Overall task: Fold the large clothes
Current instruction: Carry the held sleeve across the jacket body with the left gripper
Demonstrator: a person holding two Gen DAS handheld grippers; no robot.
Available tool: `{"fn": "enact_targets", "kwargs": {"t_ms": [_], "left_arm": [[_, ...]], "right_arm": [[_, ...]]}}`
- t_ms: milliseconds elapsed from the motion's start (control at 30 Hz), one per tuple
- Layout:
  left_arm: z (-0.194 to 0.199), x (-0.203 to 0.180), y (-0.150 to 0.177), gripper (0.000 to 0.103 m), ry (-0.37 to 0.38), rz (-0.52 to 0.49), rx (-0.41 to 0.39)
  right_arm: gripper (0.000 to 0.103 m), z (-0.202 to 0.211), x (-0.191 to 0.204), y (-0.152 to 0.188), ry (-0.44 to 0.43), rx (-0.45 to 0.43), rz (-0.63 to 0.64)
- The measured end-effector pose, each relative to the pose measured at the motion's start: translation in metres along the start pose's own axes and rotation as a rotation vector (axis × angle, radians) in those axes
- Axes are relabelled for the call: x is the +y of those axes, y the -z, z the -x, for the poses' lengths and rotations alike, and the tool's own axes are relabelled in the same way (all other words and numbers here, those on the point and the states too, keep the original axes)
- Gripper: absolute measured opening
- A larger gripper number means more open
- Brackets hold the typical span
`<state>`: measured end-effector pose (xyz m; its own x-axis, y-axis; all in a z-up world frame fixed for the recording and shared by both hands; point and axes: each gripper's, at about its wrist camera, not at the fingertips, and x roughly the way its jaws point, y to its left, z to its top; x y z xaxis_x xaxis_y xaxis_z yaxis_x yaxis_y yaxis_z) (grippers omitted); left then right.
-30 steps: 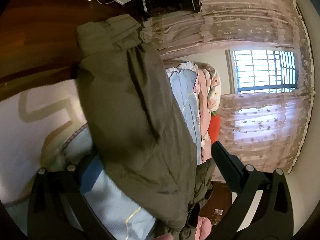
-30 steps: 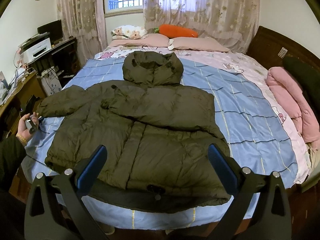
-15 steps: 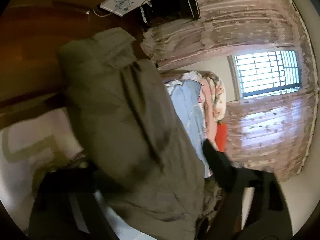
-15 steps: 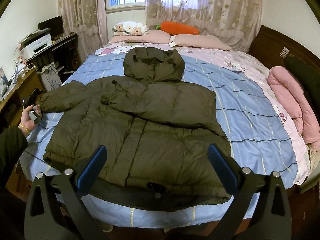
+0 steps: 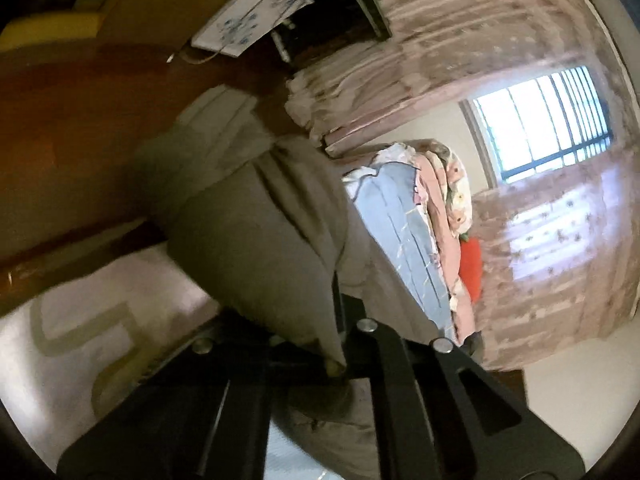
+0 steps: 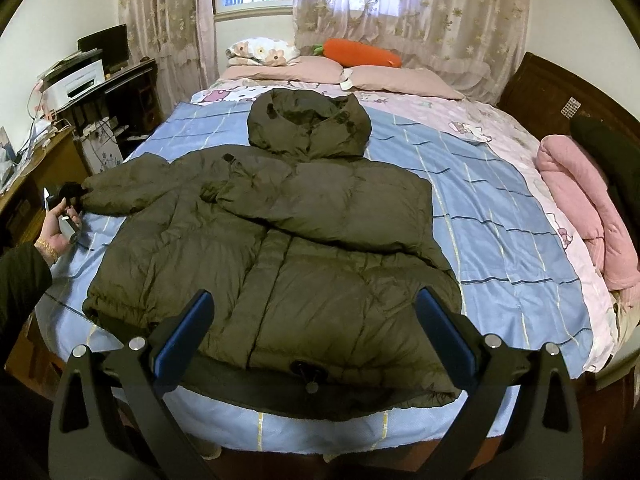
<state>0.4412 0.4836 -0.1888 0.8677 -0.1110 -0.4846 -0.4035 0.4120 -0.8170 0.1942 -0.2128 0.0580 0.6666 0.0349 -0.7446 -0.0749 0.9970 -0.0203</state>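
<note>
While the left wrist view blurs, the left hand-held gripper (image 5: pixel 336 336) sits clamped on the cuff end of the jacket's sleeve (image 5: pixel 256 216), olive fabric bunched right between the jaws. Risk here: the padding looks slick and puffy, so a quick pull across could let the cuff slide out, or drag the whole jacket toward the bed's edge.

Over to the right wrist view: the right hand-held gripper (image 6: pixel 314 330) hovers with its jaws spread wide, empty, just above the hem. The jacket (image 6: pixel 280 248) lies front-up on the blue bedspread (image 6: pixel 500 216), hood (image 6: pixel 308 124) toward the pillows (image 6: pixel 320 72), one sleeve already folded across the chest. With nothing pinning the body, that folded sleeve could spring loose, and the hem hanging near the foot of the bed could slip off.
</note>
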Motion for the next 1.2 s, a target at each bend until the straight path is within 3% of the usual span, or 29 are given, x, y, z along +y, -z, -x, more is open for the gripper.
{"fn": "enact_targets", "kwargs": {"t_ms": [367,500,733,967,1200], "left_arm": [[0.013,-0.044,-0.005,0.003,-0.029,-0.145,-0.041],[0.022,-0.077,-0.001,0.003,-0.058,-0.262,-0.068],[0.038,-0.129,0.006,0.003,-0.064,-0.374,-0.103],[0.052,-0.188,0.024,0.003,-0.056,-0.485,-0.122],[0.062,-0.264,0.065,0.003,-0.061,-0.651,-0.133]], "right_arm": [[0.101,0.003,-0.002,0.002,-0.009,-0.011,-0.008],[0.101,0.005,-0.005,0.003,-0.013,-0.017,-0.019],[0.101,0.017,-0.017,0.003,-0.037,-0.036,-0.041],[0.101,0.027,-0.030,0.005,-0.050,-0.055,-0.064],[0.101,0.040,-0.051,0.008,-0.062,-0.083,-0.109]]}}
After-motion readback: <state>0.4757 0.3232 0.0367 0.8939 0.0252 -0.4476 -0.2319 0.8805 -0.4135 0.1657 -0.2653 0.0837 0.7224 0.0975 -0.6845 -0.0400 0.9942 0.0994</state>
